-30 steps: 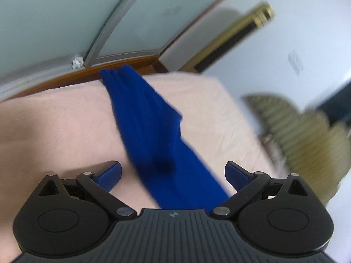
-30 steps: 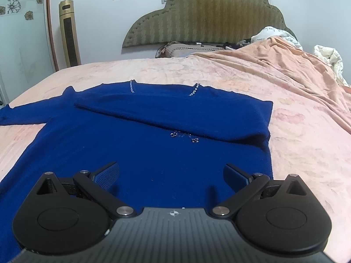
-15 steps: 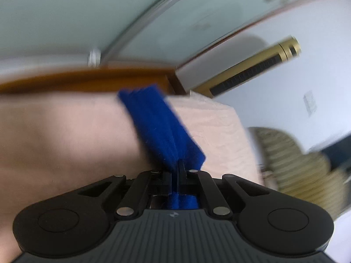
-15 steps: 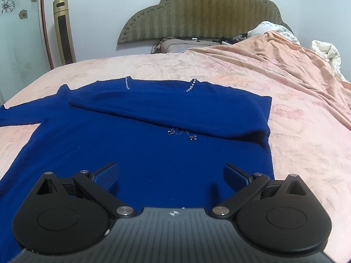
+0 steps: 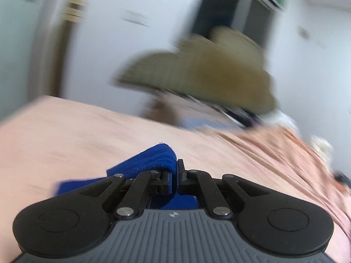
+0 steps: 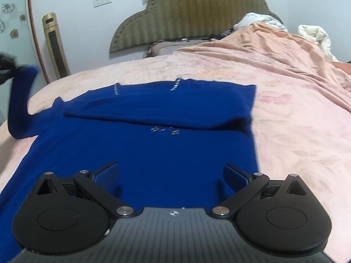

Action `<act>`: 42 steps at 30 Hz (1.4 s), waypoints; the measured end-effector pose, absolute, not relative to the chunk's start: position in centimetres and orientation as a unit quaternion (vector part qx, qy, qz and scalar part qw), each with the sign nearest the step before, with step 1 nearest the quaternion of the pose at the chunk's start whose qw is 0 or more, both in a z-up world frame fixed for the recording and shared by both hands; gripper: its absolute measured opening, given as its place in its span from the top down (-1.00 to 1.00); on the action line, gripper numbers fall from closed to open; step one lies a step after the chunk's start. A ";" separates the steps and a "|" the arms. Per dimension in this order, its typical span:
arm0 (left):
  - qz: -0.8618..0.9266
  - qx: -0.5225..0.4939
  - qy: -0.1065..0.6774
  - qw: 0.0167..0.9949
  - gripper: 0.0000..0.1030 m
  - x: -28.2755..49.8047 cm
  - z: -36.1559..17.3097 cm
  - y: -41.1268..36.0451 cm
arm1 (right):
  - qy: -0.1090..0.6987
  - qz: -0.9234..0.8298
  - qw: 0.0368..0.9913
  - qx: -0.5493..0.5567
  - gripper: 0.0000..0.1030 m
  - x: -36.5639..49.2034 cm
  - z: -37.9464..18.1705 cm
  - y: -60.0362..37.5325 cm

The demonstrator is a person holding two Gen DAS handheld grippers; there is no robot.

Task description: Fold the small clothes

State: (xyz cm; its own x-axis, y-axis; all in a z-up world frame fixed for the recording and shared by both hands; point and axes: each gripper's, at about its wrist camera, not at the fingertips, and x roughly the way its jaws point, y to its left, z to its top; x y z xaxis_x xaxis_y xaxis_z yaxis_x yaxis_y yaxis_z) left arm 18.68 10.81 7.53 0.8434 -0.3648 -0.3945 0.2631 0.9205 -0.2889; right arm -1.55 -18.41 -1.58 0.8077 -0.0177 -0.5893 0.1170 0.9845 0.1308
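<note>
Left claw [image 5: 174, 169] clamps lifted sleeve [image 5: 151, 160]; right claw [image 6: 171, 175] spread above sweater [image 6: 153, 144].

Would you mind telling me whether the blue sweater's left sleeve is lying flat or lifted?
Lifted. The left sleeve rises off the bed, its cuff pinched in the shut left gripper.

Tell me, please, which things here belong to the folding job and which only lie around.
Job:
- blue sweater, spread on the bed
- its sleeve, clamped in the left gripper
- right gripper, open above the sweater

Lying about:
- peach blanket
- headboard
- tower fan
</note>
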 end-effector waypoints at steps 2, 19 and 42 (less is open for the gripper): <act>-0.220 -0.079 0.261 0.937 0.92 18.3 6.1 4.9 | 0.302 -0.046 0.948 0.085 -0.99 -2.2 -1.4 -19.4; -0.189 0.122 0.291 0.930 -0.52 13.9 0.4 1.2 | 0.263 -0.076 0.956 0.102 -0.99 -1.3 0.7 -24.6; -0.034 0.082 0.356 0.930 -0.56 20.6 -3.7 8.0 | 0.268 -0.149 0.945 0.116 -0.98 7.9 -2.1 -19.8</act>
